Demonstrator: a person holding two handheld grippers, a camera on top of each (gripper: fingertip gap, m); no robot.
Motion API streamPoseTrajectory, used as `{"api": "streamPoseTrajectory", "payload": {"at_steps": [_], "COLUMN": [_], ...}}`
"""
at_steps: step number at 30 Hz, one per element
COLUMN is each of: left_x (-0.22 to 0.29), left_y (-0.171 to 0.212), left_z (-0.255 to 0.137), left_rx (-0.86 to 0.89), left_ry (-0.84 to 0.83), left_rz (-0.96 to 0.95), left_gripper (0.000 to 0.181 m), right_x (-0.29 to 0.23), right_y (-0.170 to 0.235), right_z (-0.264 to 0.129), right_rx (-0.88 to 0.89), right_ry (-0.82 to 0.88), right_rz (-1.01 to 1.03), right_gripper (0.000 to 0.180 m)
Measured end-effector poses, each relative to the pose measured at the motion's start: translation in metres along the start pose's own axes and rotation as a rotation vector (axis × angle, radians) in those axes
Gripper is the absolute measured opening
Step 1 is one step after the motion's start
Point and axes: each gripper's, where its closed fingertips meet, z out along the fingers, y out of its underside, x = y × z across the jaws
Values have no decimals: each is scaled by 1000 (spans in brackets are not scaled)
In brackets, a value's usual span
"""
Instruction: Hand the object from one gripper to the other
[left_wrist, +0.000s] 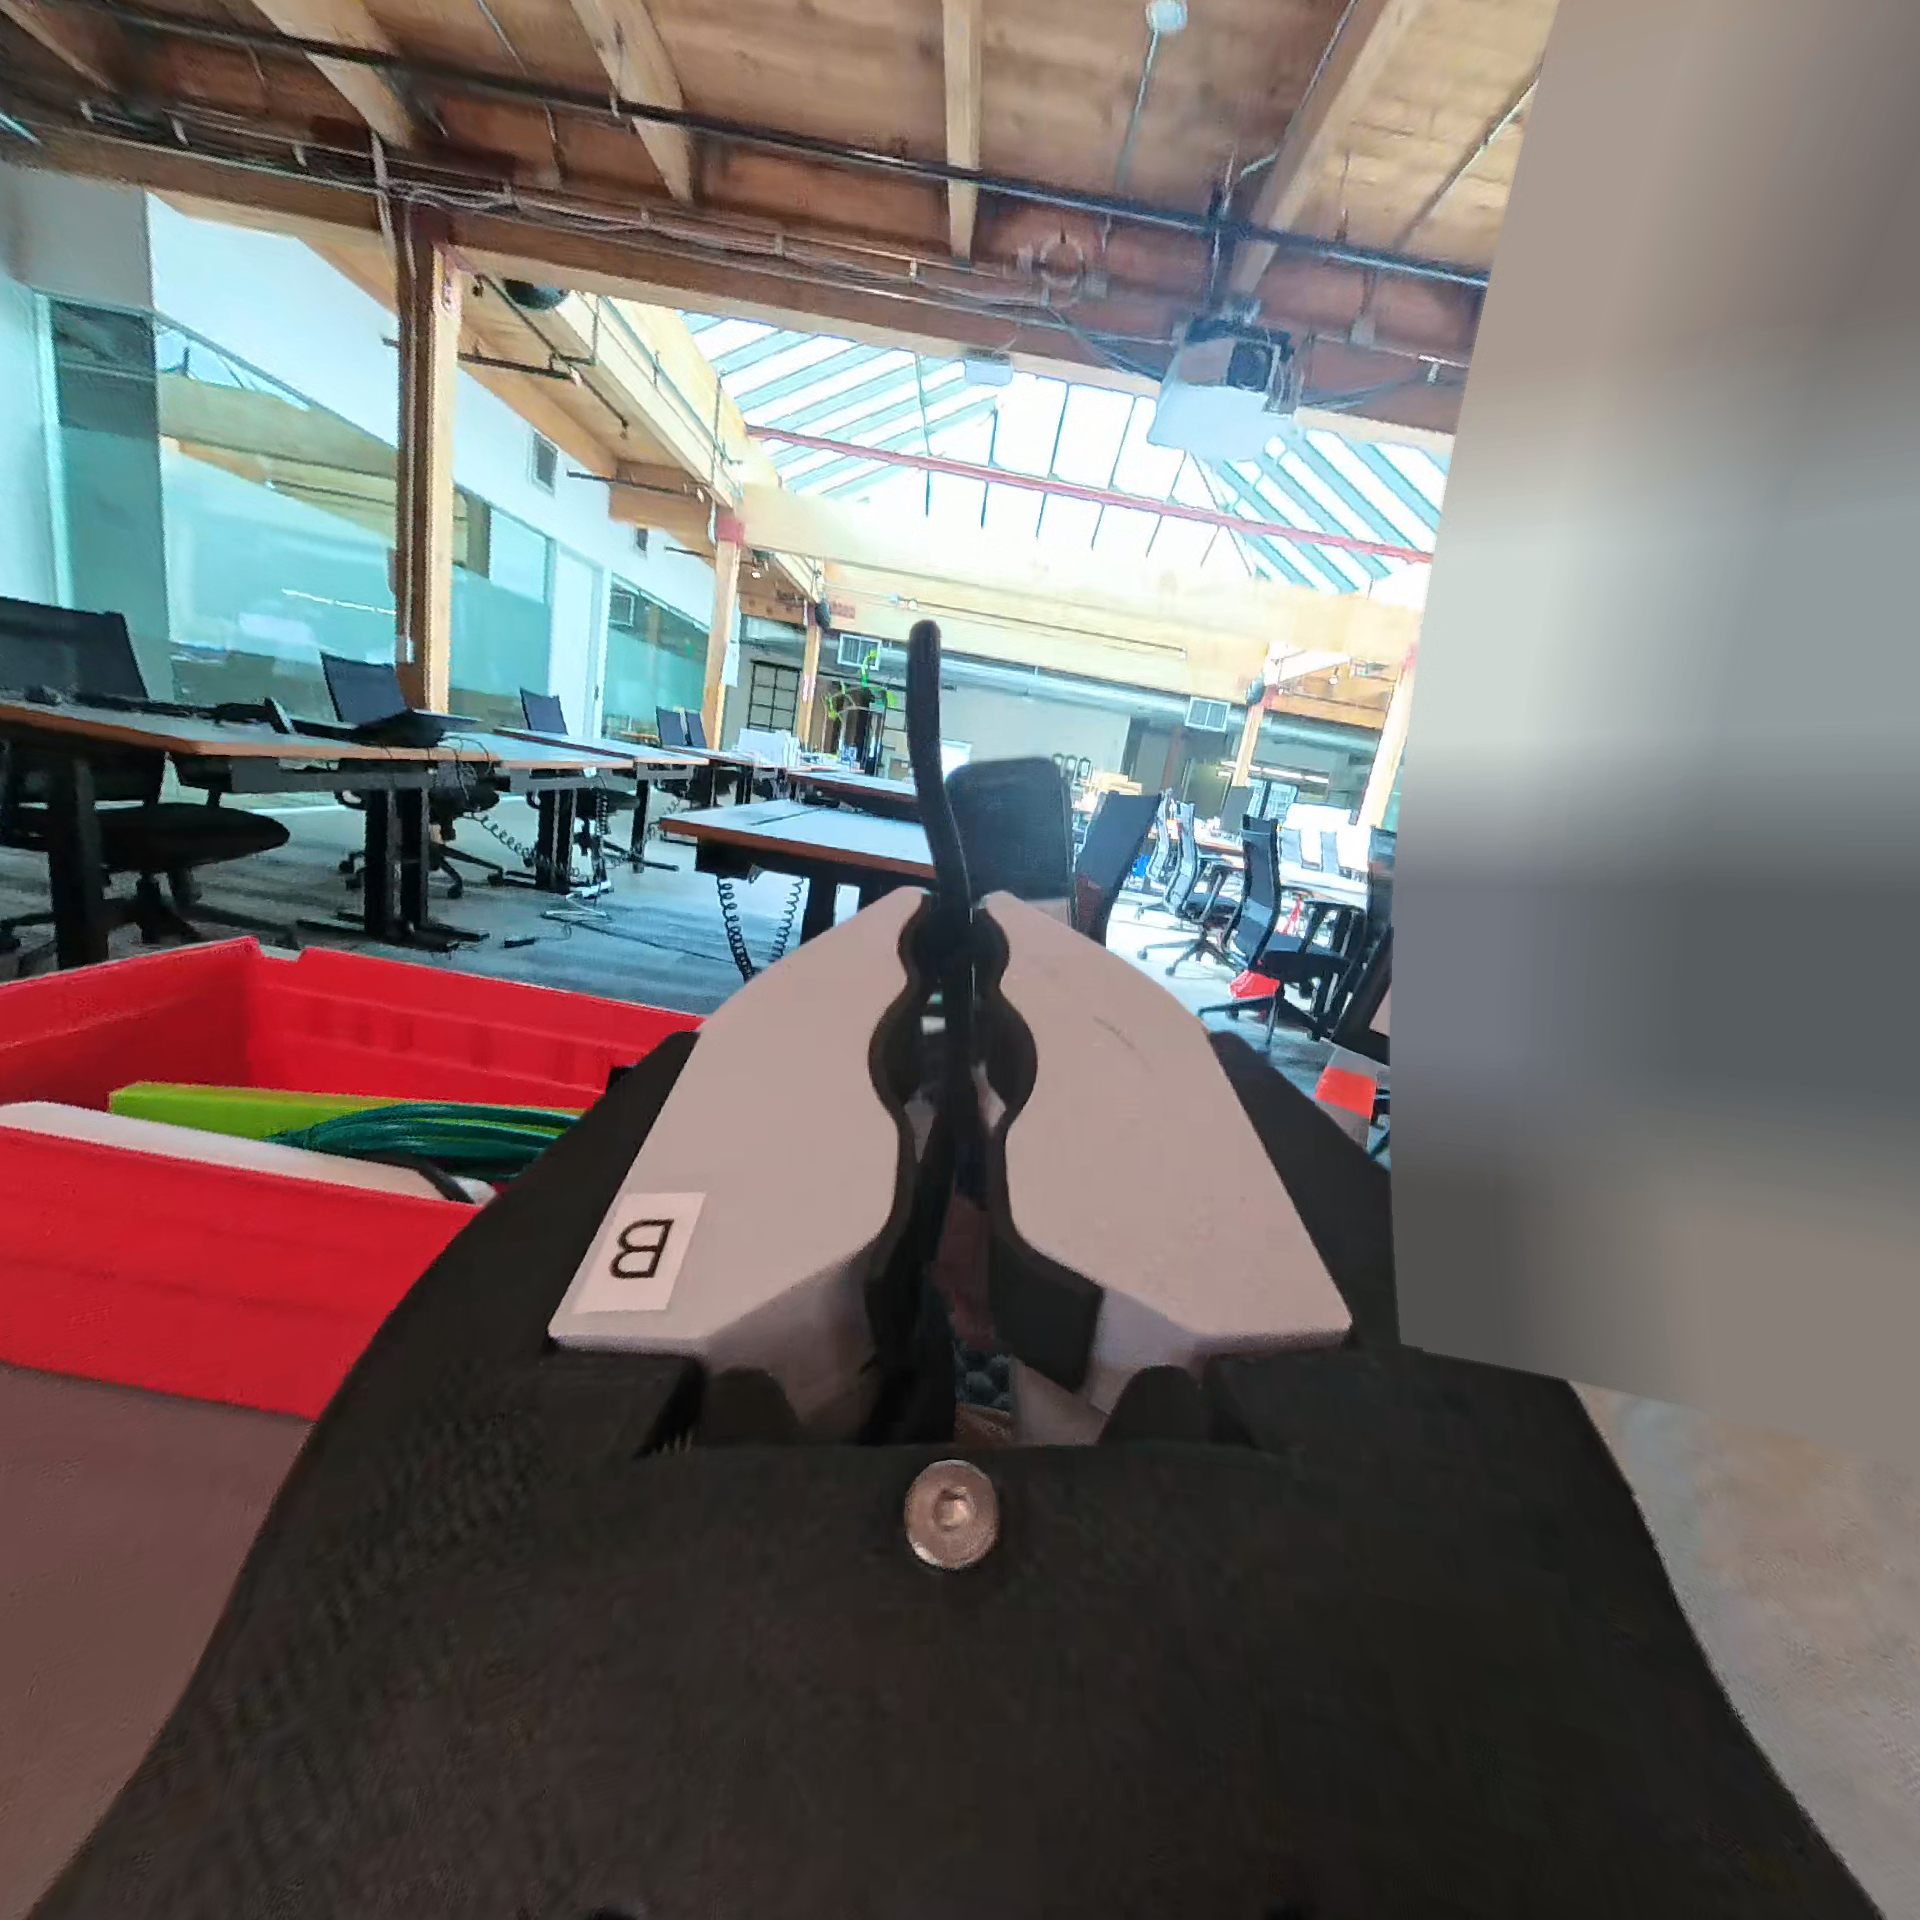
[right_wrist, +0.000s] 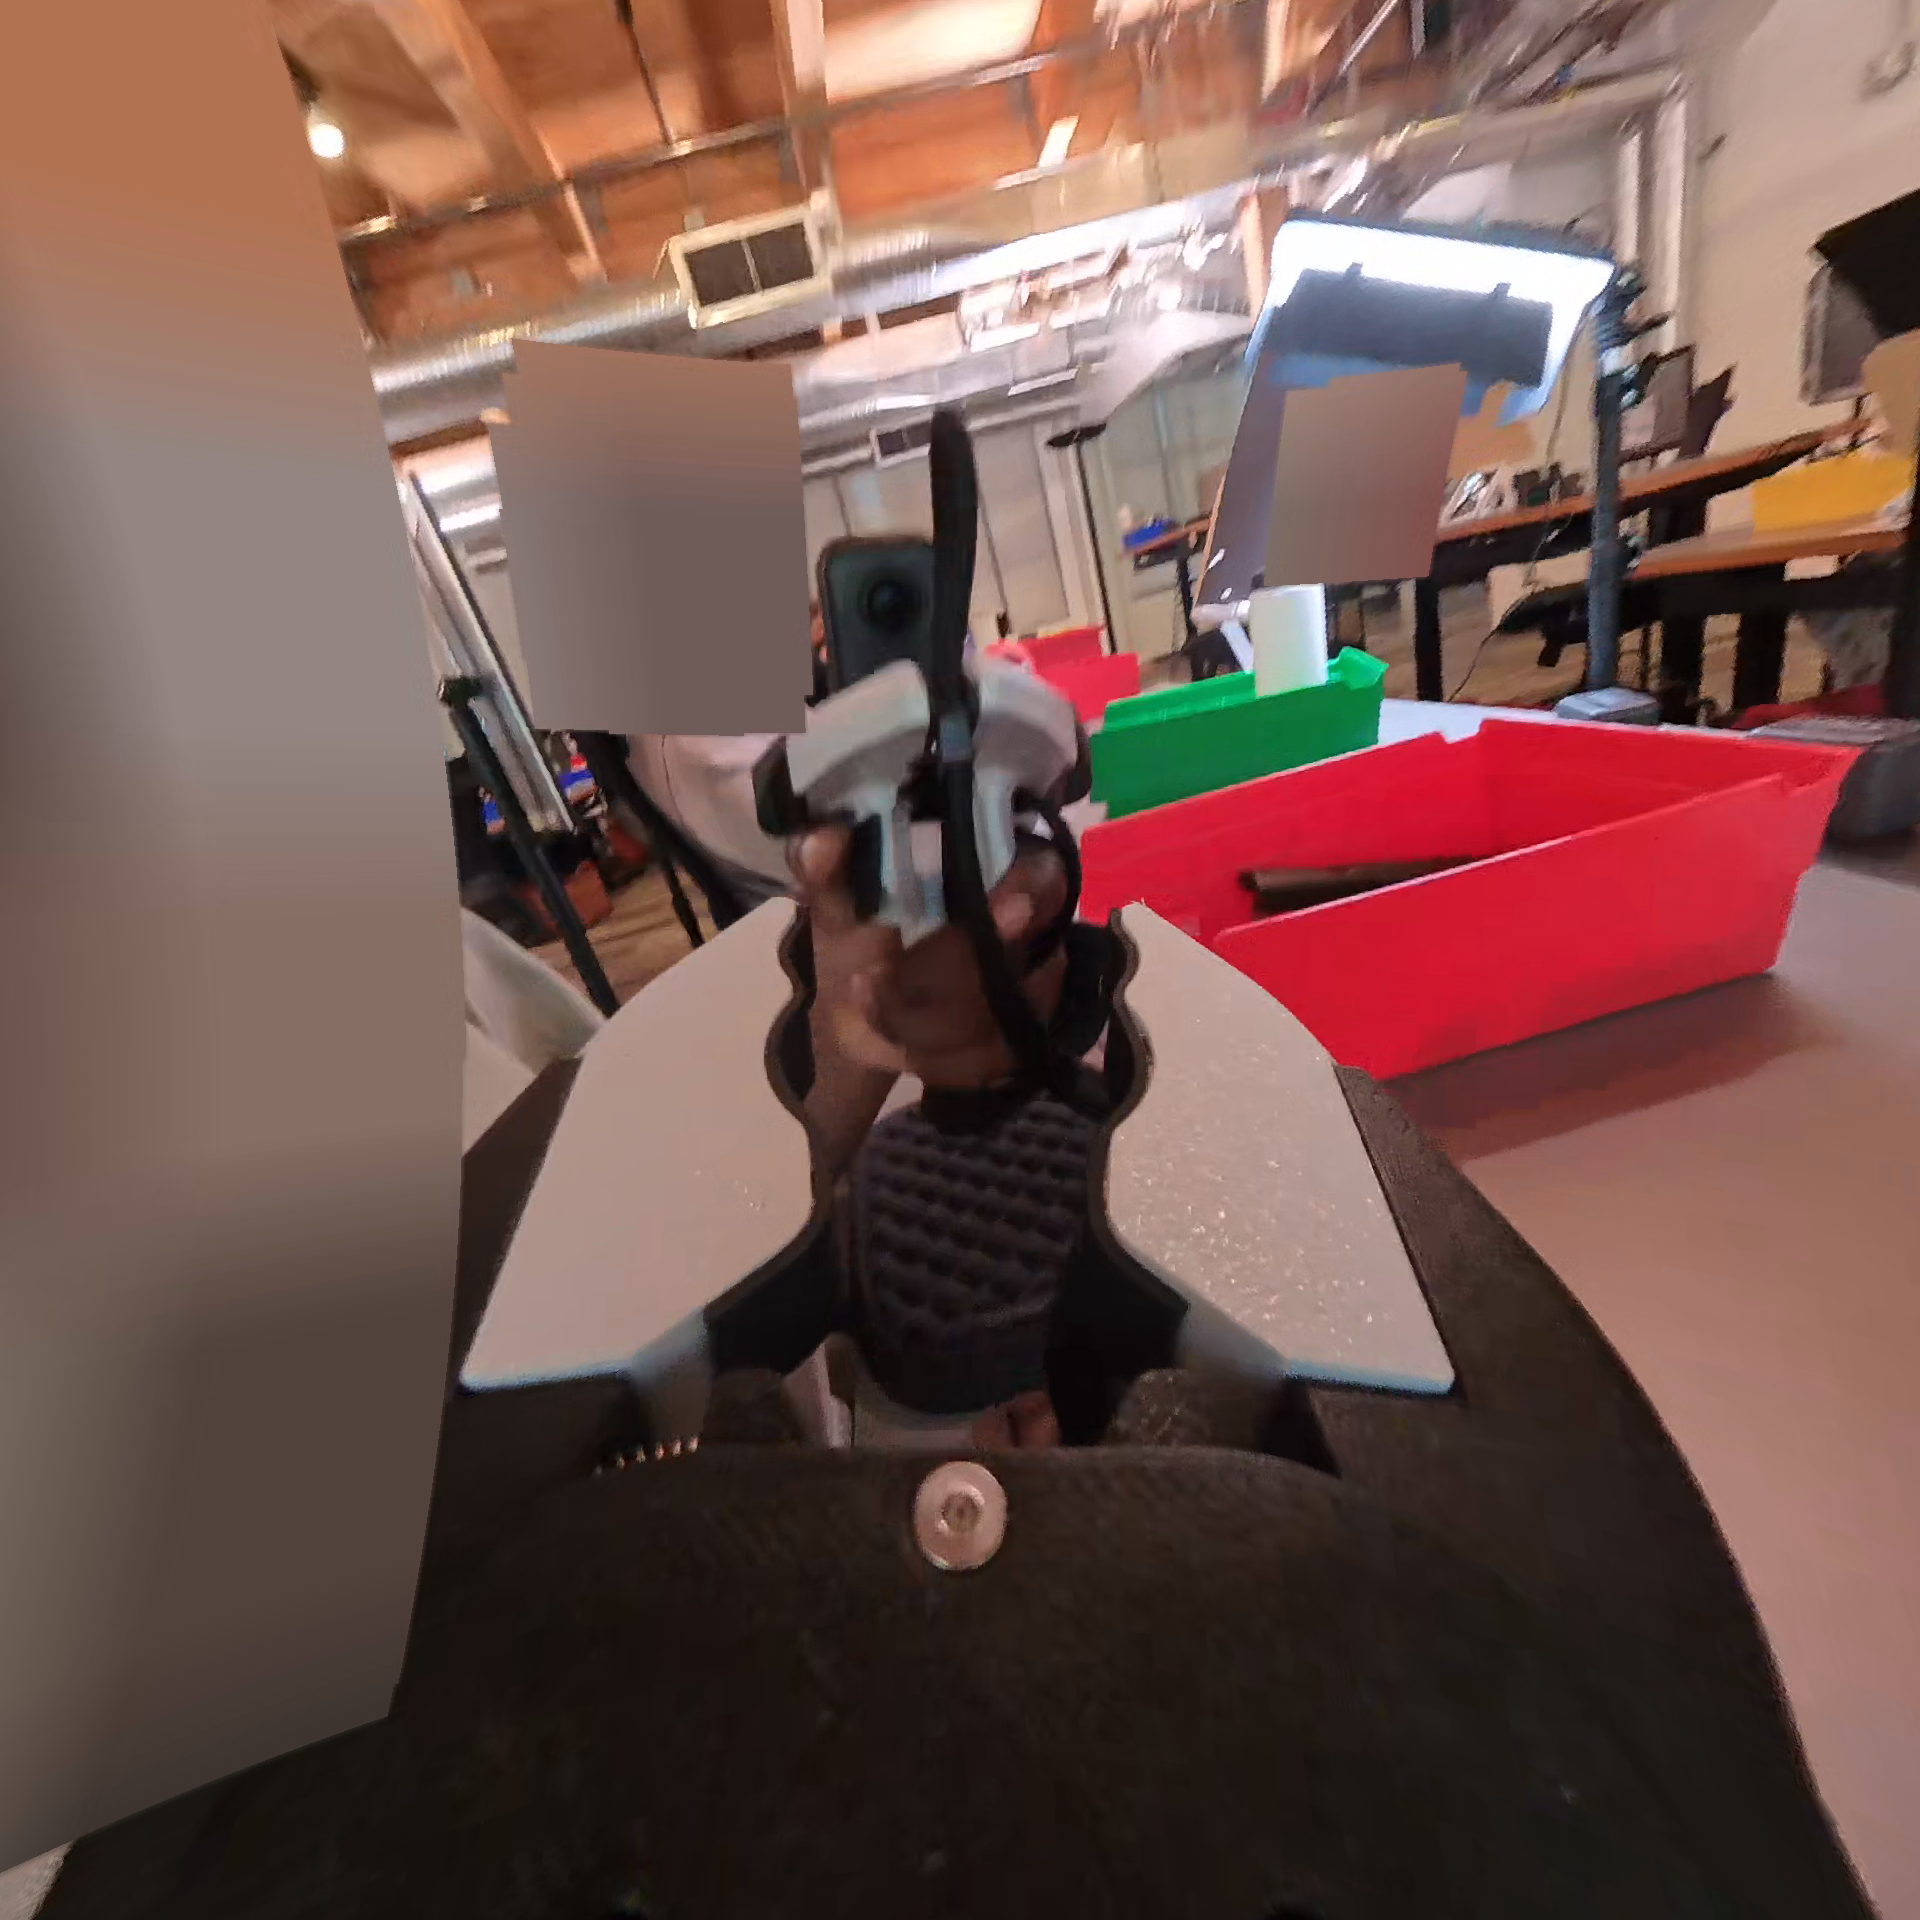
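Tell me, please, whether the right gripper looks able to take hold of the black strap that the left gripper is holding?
Probably yes. The right gripper is open and faces the left gripper, which is shut on the black strap. The strap's upper end stands free above the left fingers, with nothing between.

One white sticker (left_wrist: 636, 1251) with a single printed character sits on my left gripper's (left_wrist: 948, 914) left finger (left_wrist: 769, 1101). Nothing else legible.
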Motion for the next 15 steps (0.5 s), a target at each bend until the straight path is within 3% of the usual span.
{"api": "streamPoseTrajectory", "payload": {"at_steps": [1,4,6,10,13,15], "left_x": [0,2,1,-11,-37,-54], "left_y": [-2,-5,-6,-5,2,-3], "left_z": [0,0,-1,-11,-35,-57], "left_rx": [3,20,33,41,-21,-84], "left_ry": [4,11,3,-75,-241,-395], "left_rz": [0,-14,-17,6,125,326], "left_gripper": [6,7,6,9,44,59], "right_x": [-1,1,5,10,24,38], "right_y": [5,9,12,7,8,17], "right_z": [4,12,12,5,-6,-16], "right_rx": [-12,6,4,-13,-74,-182], "right_ry": [-11,-5,17,60,160,266], "right_rz": [-9,-48,-74,-67,-65,-94], "right_gripper": [53,39,9,4,3,3]}}
